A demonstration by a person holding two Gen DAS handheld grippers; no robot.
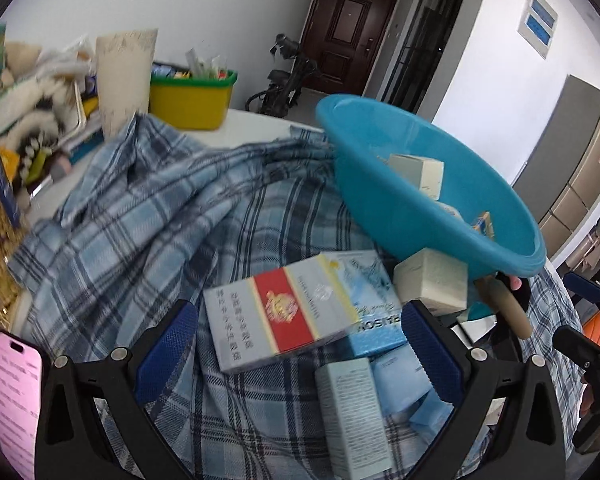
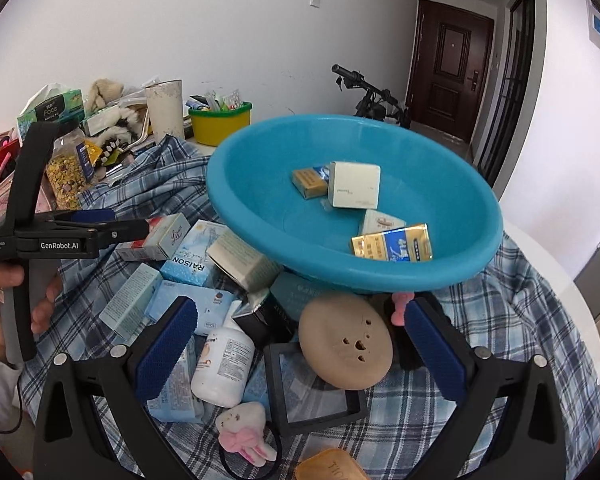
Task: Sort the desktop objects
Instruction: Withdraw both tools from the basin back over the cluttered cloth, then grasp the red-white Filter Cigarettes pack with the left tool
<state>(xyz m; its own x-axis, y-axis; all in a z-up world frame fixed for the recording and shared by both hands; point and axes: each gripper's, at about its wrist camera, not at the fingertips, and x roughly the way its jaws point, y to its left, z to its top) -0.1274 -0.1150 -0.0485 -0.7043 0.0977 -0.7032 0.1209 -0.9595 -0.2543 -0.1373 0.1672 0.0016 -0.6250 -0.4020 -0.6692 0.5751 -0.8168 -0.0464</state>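
My left tool (image 1: 298,344) wide apart over red/white cig pack (image 1: 278,312).
Pack lies flat on pale-blue RAISON box (image 1: 374,320), plaid cloth (image 1: 140,216) under; right tool (image 2: 300,344) apart too, nr teal basin (image 2: 356,200).

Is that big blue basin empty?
No, the blue basin holds several small boxes, including a white box and a gold packet.
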